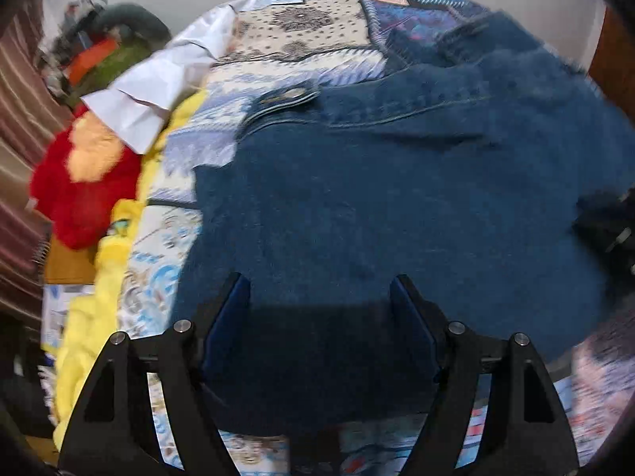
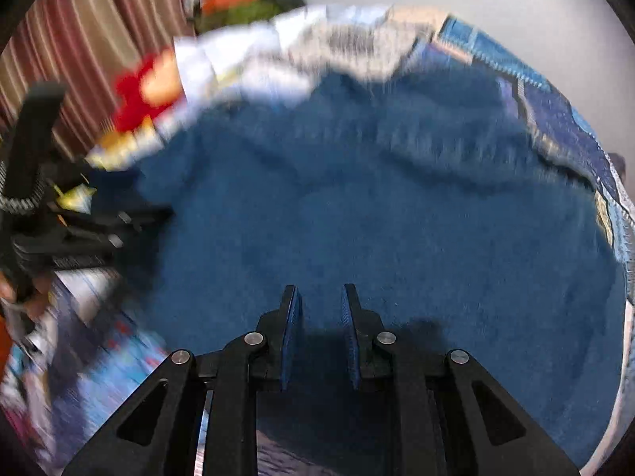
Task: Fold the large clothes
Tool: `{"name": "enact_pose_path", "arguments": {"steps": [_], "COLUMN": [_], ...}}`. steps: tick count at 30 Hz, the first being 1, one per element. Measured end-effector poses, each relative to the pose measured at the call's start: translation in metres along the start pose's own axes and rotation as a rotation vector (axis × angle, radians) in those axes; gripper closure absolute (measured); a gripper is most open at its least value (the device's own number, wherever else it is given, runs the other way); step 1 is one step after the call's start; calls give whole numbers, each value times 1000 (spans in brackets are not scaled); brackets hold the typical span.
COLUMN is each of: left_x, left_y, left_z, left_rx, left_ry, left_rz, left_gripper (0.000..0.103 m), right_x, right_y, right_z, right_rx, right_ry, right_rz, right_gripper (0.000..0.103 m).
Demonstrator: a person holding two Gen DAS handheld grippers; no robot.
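A large blue denim garment (image 1: 397,182) lies spread on a patterned bedspread (image 1: 301,27); a cuff with a metal snap (image 1: 293,93) points left. It fills the right wrist view (image 2: 377,206) too, blurred. My left gripper (image 1: 319,285) is open wide, hovering over the garment's near part, nothing between its fingers. My right gripper (image 2: 319,297) is open with a narrower gap, over the denim, empty. The left gripper shows at the left of the right wrist view (image 2: 79,230); the right one at the right edge of the left wrist view (image 1: 611,222).
White cloth (image 1: 158,79), a red and orange plush item (image 1: 87,174) and yellow fabric (image 1: 99,277) lie along the bed's left side. A pile of clothes (image 1: 107,51) and a striped curtain (image 1: 20,119) are beyond. A white wall (image 2: 476,0) is behind.
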State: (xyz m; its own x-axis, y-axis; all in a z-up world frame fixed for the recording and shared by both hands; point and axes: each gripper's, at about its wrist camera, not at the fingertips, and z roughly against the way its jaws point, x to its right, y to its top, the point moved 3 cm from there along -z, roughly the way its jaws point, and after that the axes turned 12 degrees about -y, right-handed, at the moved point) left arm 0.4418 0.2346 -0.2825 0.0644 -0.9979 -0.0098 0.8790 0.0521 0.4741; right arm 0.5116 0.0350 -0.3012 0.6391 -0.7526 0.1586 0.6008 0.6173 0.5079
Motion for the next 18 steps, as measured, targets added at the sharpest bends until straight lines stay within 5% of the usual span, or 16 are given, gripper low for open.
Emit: {"name": "enact_pose_path", "arguments": {"steps": [6,12,15,18], "left_x": [-8,-46,-54,-59], "left_y": [-23,-40,-47,-55], "left_z": [14,29,40,51], "left_rx": [24,38,45,54], "left_ry": [145,46,36,57], "left_rz": [-63,121,174,209], "left_gripper": [27,20,20,20], "right_x": [46,84,95,111], "right_y": [-23,-45,-56,-65], "right_z": [16,43,58,66], "right_rx": [10,27,36,32], "right_ry": [-136,-114,-225,-231], "right_rz": [-37,-112,-101,-119], "right_gripper": [86,86,86,86]}}
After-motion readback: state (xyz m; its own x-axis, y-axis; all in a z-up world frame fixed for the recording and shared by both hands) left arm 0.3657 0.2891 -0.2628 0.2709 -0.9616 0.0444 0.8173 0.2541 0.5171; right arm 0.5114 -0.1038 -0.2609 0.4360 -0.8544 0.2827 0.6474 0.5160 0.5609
